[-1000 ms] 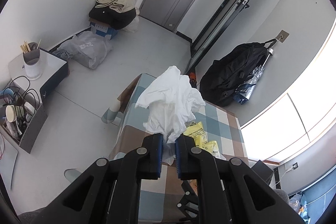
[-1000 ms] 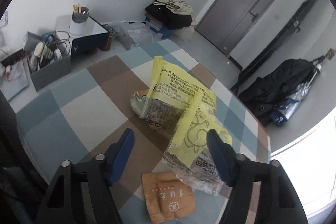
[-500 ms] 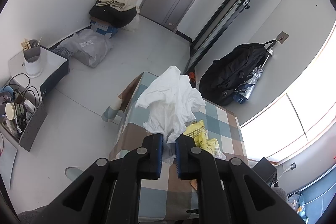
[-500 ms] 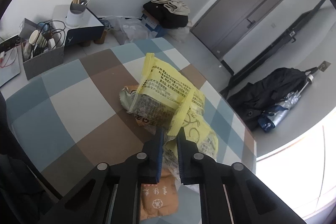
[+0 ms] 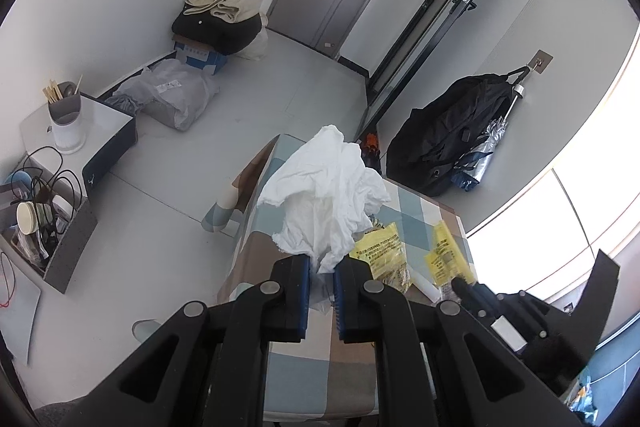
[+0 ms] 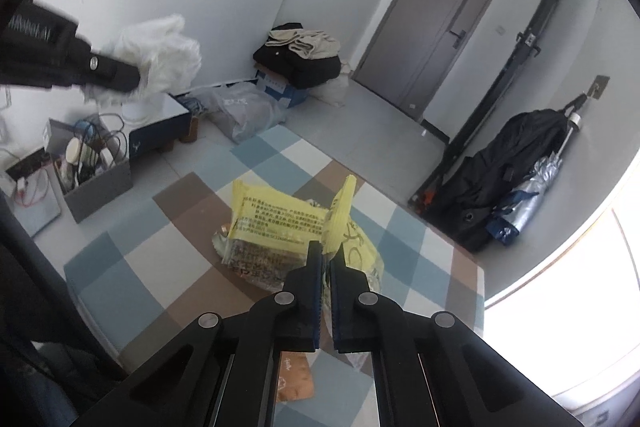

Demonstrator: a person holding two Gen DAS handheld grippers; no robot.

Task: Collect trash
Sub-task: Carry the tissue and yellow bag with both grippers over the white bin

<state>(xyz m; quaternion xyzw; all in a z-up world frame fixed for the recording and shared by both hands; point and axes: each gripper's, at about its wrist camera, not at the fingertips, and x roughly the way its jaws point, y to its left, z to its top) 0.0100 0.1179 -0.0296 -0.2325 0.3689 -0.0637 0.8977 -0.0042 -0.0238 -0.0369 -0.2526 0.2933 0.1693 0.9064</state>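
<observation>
- Just now, the jaws of the right gripper have been closing, and they are now clamped on the upper edge of a yellow wrapper, which is pinched between them and stands up above the tips.
- A second ago those jaws stood wide apart around the pile; since then the wrapper has been raised clear of the checked counter, so one piece of trash is judged to be picked up and ready to be carried to the bag.
- The second yellow wrapper is left lying on the counter, just left of the gripped one, and a brown packet lies nearer, partly hidden under the gripper body; both are judged as yet uncollected.
- The left gripper is seen unchanged: its jaws are shut on a bunched white plastic bag, held up above the counter's far left part.
- In the left wrist view the bag's bunched neck is shown right between the jaws, and the right gripper is seen from the side at the right with the yellow wrapper at its tip; the brown packet is not visible there.
- In the right wrist view the print on the wrappers and the pinch itself are shown, while the bag is seen only at far left, blurred; whether its mouth is open cannot be told from either view.
</observation>
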